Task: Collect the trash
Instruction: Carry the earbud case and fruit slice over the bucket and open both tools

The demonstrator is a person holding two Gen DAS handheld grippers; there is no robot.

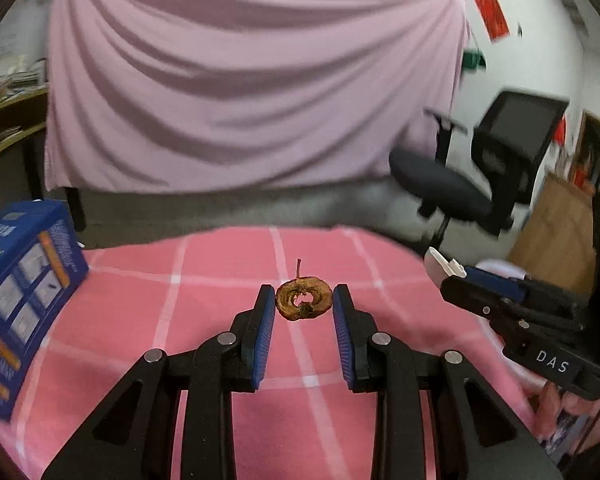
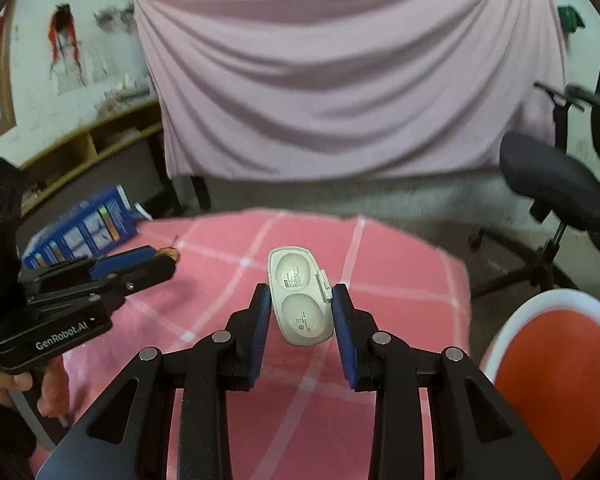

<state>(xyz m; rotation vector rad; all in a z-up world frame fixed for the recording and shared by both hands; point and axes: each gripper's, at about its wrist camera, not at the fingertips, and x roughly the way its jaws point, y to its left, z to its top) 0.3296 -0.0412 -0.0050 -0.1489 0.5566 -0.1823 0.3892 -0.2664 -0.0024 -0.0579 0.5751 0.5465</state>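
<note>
Left wrist view: my left gripper [image 1: 304, 304] is pinching a dried brown fruit slice [image 1: 304, 303] between its blue pads [image 1: 265, 336], jaws narrowed to about the slice's width, stem pointing up. I am holding it edge-on across its width, which I judge keeps the thin ring from slipping flat. It is hanging clear above the pink checked cloth [image 1: 204, 320], not resting on it.

In the right wrist view my right gripper [image 2: 302, 312] is clamping a white plastic case [image 2: 300, 300] by its long sides, also lifted off the cloth (its small clasp is sitting against the right pad). Both pieces of trash are therefore in hand and in the air, one per gripper.

Further out, a blue box [image 1: 24, 312] is standing at the left edge of the cloth. To my right a round bin [image 2: 556, 364], white-rimmed with an orange inside, is sitting just beside the table; I take it as the likely drop point, so carrying both items that way looks like the step in hand.
</note>
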